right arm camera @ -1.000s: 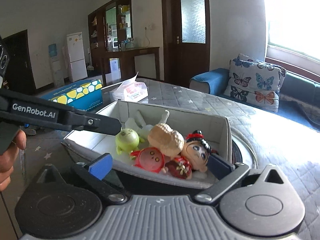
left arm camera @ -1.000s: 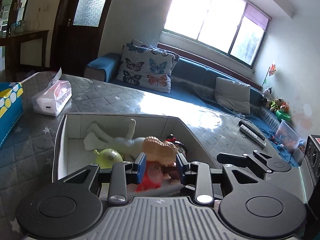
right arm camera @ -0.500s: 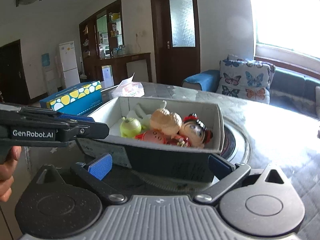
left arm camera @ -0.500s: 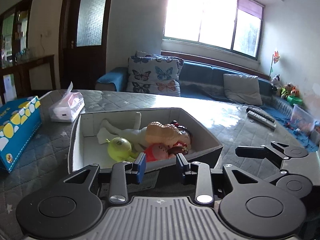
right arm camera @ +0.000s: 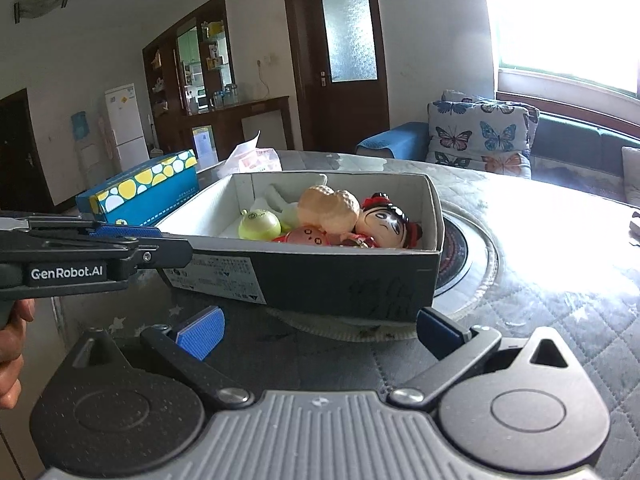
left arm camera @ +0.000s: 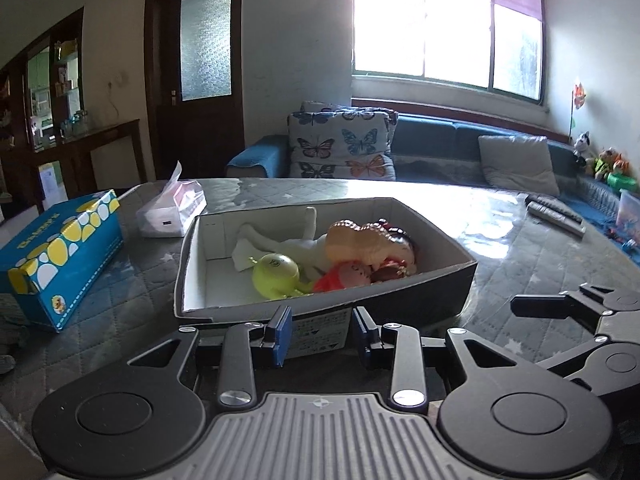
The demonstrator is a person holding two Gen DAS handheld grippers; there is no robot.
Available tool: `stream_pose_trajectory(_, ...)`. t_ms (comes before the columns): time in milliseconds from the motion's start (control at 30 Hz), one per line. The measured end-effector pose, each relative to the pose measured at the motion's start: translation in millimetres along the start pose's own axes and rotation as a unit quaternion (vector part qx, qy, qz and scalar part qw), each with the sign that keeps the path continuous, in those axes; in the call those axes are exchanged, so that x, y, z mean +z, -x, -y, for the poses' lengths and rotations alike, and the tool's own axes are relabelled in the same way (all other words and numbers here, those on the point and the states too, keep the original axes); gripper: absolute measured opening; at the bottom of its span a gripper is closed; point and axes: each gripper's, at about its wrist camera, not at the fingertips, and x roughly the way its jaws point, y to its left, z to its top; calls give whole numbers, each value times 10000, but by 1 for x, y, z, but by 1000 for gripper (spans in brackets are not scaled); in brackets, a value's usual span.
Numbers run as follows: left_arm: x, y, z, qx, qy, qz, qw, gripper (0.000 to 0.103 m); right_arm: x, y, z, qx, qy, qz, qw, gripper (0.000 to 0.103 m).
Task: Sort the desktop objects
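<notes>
1. Since both grippers sit low at the near wall of the toy box [left arm camera: 320, 312], each should rise clear of its rim before reaching in
2. The left gripper [left arm camera: 322, 334] has its jaws partly apart and holds nothing; the right gripper [right arm camera: 318, 330] is spread wide, also empty
3. The green toy [left arm camera: 276, 274], doll [right arm camera: 384, 224] and other toys lie inside the box on the quilted table [left arm camera: 120, 280]
4. A second ago both cameras looked down over the toys; now they sit lower and further back, facing the box wall
</notes>
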Motion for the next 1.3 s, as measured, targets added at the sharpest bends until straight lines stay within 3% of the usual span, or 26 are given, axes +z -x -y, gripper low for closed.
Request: stream_pose_trajectory(1300,-14,-6,-16,341,185,-464,9982,36,-5,-25,-15,-5,-8,-420,9991,103)
